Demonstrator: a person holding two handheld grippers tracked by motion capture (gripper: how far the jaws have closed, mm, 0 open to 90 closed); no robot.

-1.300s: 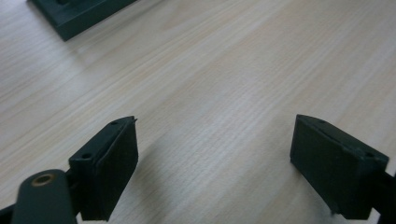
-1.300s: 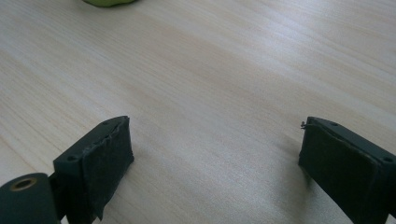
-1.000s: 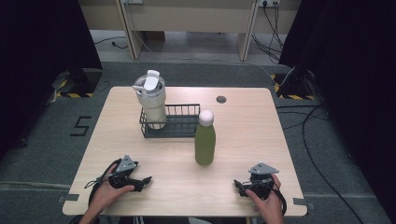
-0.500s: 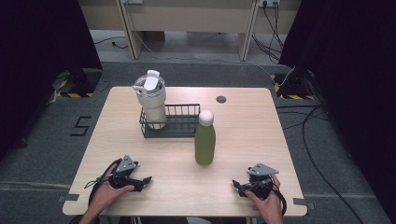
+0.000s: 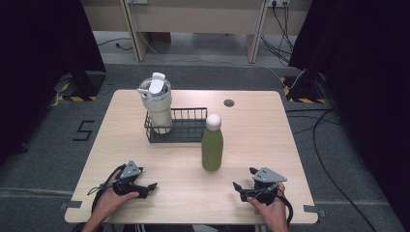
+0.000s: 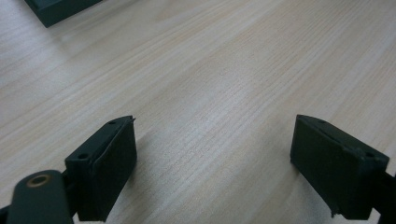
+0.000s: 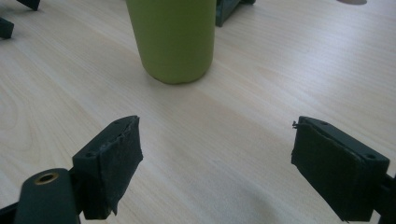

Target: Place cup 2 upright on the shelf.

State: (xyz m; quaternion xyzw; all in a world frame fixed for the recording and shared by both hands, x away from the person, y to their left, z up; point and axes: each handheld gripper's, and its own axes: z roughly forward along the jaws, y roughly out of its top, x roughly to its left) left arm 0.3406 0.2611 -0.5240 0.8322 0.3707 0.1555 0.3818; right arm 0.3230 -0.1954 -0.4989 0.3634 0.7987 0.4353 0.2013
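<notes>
A green bottle (image 5: 212,147) with a white cap stands upright at the table's middle, just in front of a black wire basket (image 5: 189,129). A cream tumbler (image 5: 157,102) with a lid stands in the basket's left end. My left gripper (image 5: 150,187) rests near the front left edge, open, with bare wood between its jaws (image 6: 212,158). Low over the front right of the table, my right gripper (image 5: 243,180) is open. Its jaws point toward the green bottle's base (image 7: 175,42), which stands a short way ahead of my right gripper (image 7: 215,161).
The light wood table (image 5: 251,145) has a small round grommet (image 5: 228,102) near its far edge. A corner of the basket (image 6: 58,9) shows at the top left of the left gripper view. Cables and dark curtains surround the table.
Both hands have stayed nearly still at the front edge. Bottle, tumbler and basket have not moved.
</notes>
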